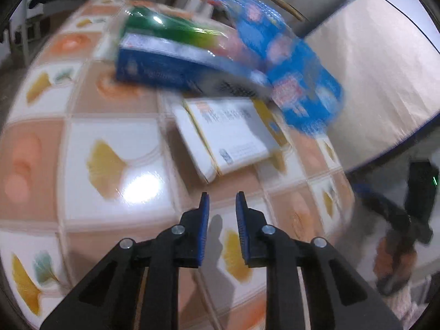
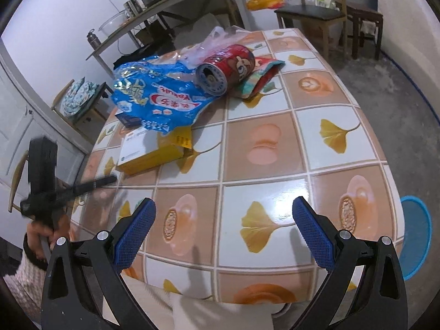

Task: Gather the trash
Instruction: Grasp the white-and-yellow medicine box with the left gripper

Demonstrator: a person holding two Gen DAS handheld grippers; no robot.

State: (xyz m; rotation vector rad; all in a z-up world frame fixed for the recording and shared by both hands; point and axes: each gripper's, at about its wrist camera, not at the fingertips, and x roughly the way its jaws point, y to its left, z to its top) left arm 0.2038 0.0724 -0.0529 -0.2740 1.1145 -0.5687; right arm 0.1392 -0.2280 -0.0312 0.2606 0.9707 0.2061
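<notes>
A: What sits nearest in the right wrist view?

B: The right gripper [image 2: 224,227], its jaws spread wide with nothing between them, over the near edge of the desk [image 2: 264,148], which wears a tiled cloth printed with ginkgo leaves and coffee cups. The left gripper [image 2: 82,187] reaches in at the desk's left edge, held by the left hand [image 2: 41,231].

A: And the left one's jaws?

B: In its own blurred view the left gripper [image 1: 222,214] has its jaws a narrow gap apart, holding nothing, above the cloth.

A: Where is the trash?

B: Past both grippers, toward the far left part of the desk. First comes a yellow and white carton [image 2: 154,148] lying flat near the left edge. A blue Yakult bag [image 2: 156,96] drapes over its far end and covers most of a dark blue box [image 2: 128,119].

A: Anything beyond that?

B: A red can [image 2: 225,68] lies on its side, open end facing the camera, touching the blue bag. A clear plastic bag [image 2: 220,41] is bunched behind it, and a colourful snack pouch [image 2: 261,75] lies just to its right.

A: Off the desk?

B: 1 blue stool [image 2: 415,236] stands at the right edge, and a dark-seated chair [image 2: 310,13] beyond the far edge.
</notes>
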